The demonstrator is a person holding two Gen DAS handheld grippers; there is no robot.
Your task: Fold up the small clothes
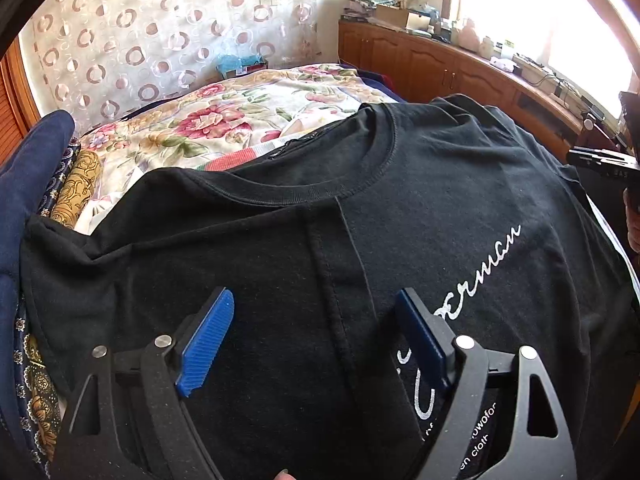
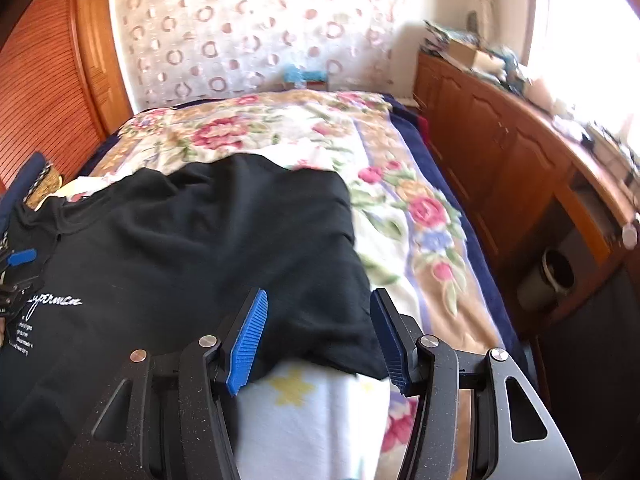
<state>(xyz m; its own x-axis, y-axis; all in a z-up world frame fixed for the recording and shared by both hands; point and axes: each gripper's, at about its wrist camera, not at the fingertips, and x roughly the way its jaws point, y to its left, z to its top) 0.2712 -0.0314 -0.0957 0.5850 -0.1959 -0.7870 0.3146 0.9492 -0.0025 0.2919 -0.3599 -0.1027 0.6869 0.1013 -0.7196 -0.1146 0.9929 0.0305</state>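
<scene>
The black shirt (image 1: 360, 240) lies flat on the bed (image 2: 420, 216), collar pointing away from both tongs. The left tongs (image 1: 316, 340) hover wide open and empty over its folded-in side. The right tongs (image 2: 320, 336), also open and empty, straddle its right edge and are nearer that unfolded side.

A bed (image 2: 404, 216) fills the middle of the room, covered by a cream blanket (image 2: 256, 128) printed with pink and red flowers, over a navy sheet (image 2: 476, 240) that shows along the bed's right edge. Behind the head of the bed hangs a sheer curtain (image 1: 132, 32) patterned with brownish rings. A slatted wooden door (image 2: 44, 92) stands by the bed's left edge. Along the right wall runs a low wooden cabinet (image 1: 432, 60), its top crowded with boxes and small items (too blurred to name). Above it a window (image 1: 536, 4) pours in strong daylight, washing out that corner. A dark cylinder, perhaps a bin (image 2: 552, 276), sits in the cabinet's recess.
</scene>
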